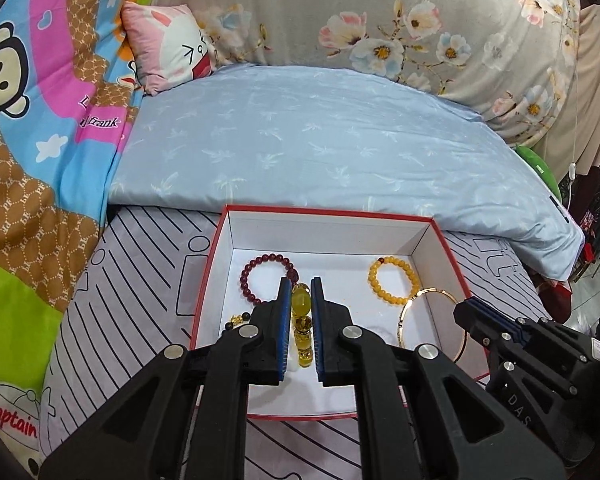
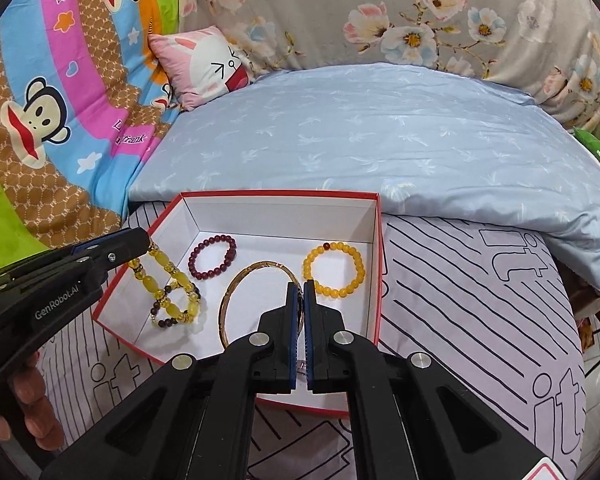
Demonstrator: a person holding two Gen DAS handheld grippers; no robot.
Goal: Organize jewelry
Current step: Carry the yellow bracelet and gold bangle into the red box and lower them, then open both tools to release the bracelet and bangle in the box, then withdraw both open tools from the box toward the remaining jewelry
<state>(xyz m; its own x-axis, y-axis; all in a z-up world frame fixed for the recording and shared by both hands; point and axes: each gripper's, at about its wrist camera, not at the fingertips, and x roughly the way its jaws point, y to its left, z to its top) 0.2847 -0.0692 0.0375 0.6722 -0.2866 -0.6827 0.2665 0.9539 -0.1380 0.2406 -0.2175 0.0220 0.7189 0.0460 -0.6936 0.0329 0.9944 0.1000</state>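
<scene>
Both grippers over box (image 2: pixel 378 264): left gripper (image 1: pixel 301 286) pinching amber strand (image 1: pixel 302 308), right gripper (image 2: pixel 299 286) pinching bangle (image 2: pixel 256 270).

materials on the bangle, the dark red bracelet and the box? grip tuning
Bangle: looks like polished gold-tone metal, a thin rigid hoop with bright glints; plating or solid, cannot tell. Dark red bracelet: glossy round beads, possibly stone, glass or lacquered wood. Box: seems matte white cardboard inside with a red outer skin, judging by thin flat walls and crisp folds.
</scene>
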